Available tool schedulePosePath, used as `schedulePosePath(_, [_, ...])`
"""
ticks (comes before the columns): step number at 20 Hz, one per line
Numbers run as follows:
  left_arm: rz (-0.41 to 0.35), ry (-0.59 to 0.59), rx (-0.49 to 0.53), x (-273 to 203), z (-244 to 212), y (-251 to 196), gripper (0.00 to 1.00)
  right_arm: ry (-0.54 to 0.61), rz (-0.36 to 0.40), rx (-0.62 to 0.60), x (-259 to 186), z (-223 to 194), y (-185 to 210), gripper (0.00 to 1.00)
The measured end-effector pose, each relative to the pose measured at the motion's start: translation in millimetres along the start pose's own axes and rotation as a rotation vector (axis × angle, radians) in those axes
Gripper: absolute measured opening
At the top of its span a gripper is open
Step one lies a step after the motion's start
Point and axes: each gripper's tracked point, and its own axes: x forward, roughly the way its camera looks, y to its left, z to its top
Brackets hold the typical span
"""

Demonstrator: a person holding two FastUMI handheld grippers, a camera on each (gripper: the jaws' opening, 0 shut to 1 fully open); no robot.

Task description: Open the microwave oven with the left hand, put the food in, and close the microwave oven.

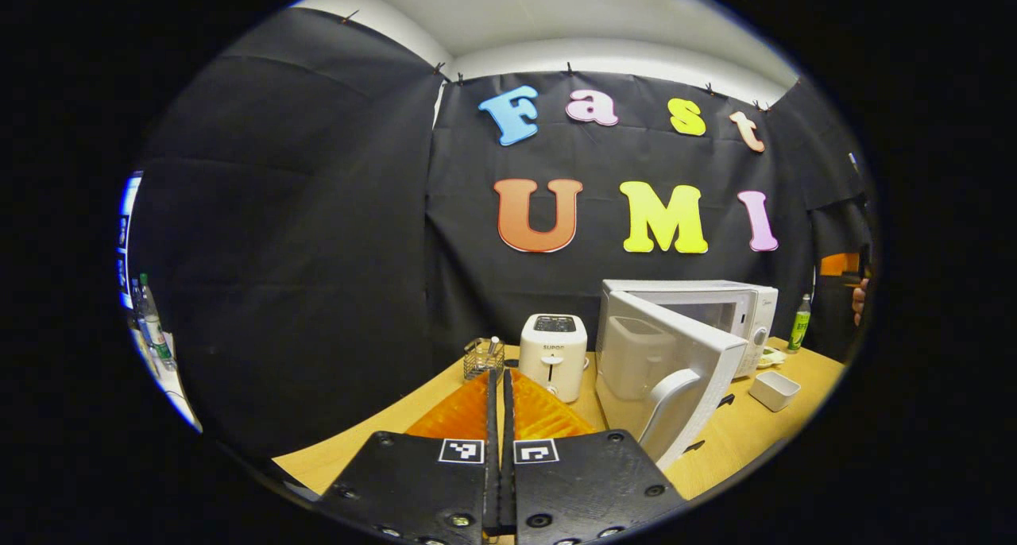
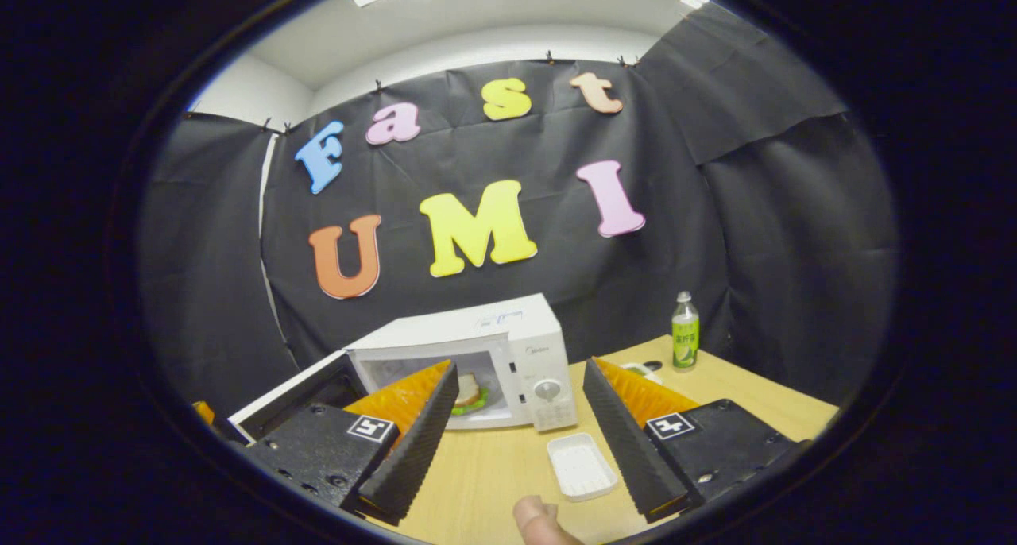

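Toaster (image 1: 554, 354) beside open microwave oven (image 1: 719, 311) door (image 1: 663, 370).

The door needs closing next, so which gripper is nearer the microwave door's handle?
Left, I judge. The left gripper sits just left of the door handle; the right gripper faces the oven cavity, the door off to its left.

The toaster (image 1: 554, 354), ahead of the left gripper's fingers, bears "SUPOR" on its front. Print on the microwave (image 2: 508, 354) and bottle (image 2: 685, 331) is illegible.
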Motion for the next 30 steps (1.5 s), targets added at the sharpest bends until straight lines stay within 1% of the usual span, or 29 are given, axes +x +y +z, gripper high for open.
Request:
schedulePosePath(1, [-0.018,0.002,-0.016,0.2,-2.9,-4.1,0.00,-0.016,-0.007,-0.019,-14.8,14.4,-8.7,1.00])
schedulePosePath(2, [-0.021,0.022,-0.020,3.6,-9.6,-4.0,0.00,-0.028,-0.019,-0.046,-29.2,27.3,-17.7,0.90])
schedulePosePath(3, [-0.024,0.036,-0.015,5.3,-15.9,-1.2,0.09,-0.041,-0.028,-0.072,-41.8,38.5,-25.5,1.00])
schedulePosePath(4, [-0.040,0.044,-0.008,6.1,-20.2,-5.7,0.00,-0.048,-0.032,-0.092,-55.4,48.6,-31.6,1.00])
schedulePosePath(5, [-0.063,0.050,-0.003,6.8,-23.7,-14.7,0.00,-0.048,-0.033,-0.101,-69.8,54.6,-35.4,1.00])
schedulePosePath(6, [-0.081,0.049,0.004,7.2,-24.7,-23.0,0.00,-0.046,-0.024,-0.102,-82.7,60.1,-38.4,0.90])
schedulePosePath(8, [-0.117,0.065,0.024,9.3,-31.3,-39.4,0.00,-0.034,0.003,-0.071,-101.1,67.7,-41.8,0.91])
schedulePosePath(9, [-0.142,0.076,0.033,9.6,-32.8,-49.7,0.00,-0.027,0.018,-0.057,-108.8,70.1,-44.9,1.00])
schedulePosePath(10, [-0.168,0.089,0.039,9.0,-35.2,-62.0,0.00,-0.016,0.032,-0.053,-114.7,72.0,-48.4,0.90])
schedulePosePath(12, [-0.218,0.101,0.049,6.3,-37.1,-82.9,0.00,-0.003,0.047,-0.050,-125.0,76.4,-56.9,0.91])
schedulePosePath(13, [-0.230,0.096,0.060,3.6,-35.5,-91.4,0.00,-0.007,0.050,-0.049,-128.4,79.8,-61.0,1.00])
schedulePosePath(14, [-0.211,0.086,0.086,1.5,-32.7,-94.4,0.00,-0.011,0.047,-0.048,-131.7,81.7,-66.3,0.90])
schedulePosePath(15, [-0.198,0.078,0.113,3.0,-33.2,-98.9,0.00,-0.016,0.043,-0.050,-134.5,82.7,-71.9,1.00])
schedulePosePath(16, [-0.203,0.072,0.115,1.0,-32.3,-105.8,0.00,-0.022,0.038,-0.049,-136.7,83.9,-77.6,0.90])
schedulePosePath(18, [-0.264,0.068,0.087,-4.9,-32.4,-137.4,0.00,-0.036,0.025,-0.025,-142.8,85.9,-89.0,0.90])
schedulePosePath(19, [-0.298,0.067,0.074,-6.5,-32.1,-153.1,0.00,-0.044,0.021,-0.010,-145.4,87.7,-94.6,1.00])
schedulePosePath(20, [-0.330,0.066,0.070,-7.7,-32.3,-167.8,0.00,-0.054,0.020,0.002,-148.4,90.9,-98.2,0.90])
schedulePosePath(21, [-0.359,0.063,0.075,-8.2,-33.1,-181.4,0.00,-0.064,0.020,0.006,-151.2,92.7,-102.1,0.90])
schedulePosePath(22, [-0.380,0.059,0.084,-6.7,-33.3,-194.4,0.00,-0.070,0.019,0.001,-152.4,93.6,-105.9,1.00])
schedulePosePath(26, [-0.446,0.058,0.108,9.7,-42.1,-244.5,0.00,-0.112,0.023,-0.035,-163.3,99.9,-119.7,1.00])
schedulePosePath(27, [-0.450,0.061,0.113,15.1,-45.2,-254.9,0.00,-0.118,0.016,-0.039,-164.4,98.7,-125.8,0.90])
schedulePosePath(29, [-0.440,0.072,0.137,29.8,-54.0,-270.0,0.00,-0.132,0.000,-0.025,-167.6,98.5,-135.6,0.90])
schedulePosePath(30, [-0.450,0.079,0.136,34.4,-59.0,-281.6,0.00,-0.135,-0.003,-0.016,-168.4,98.5,-139.2,0.90])
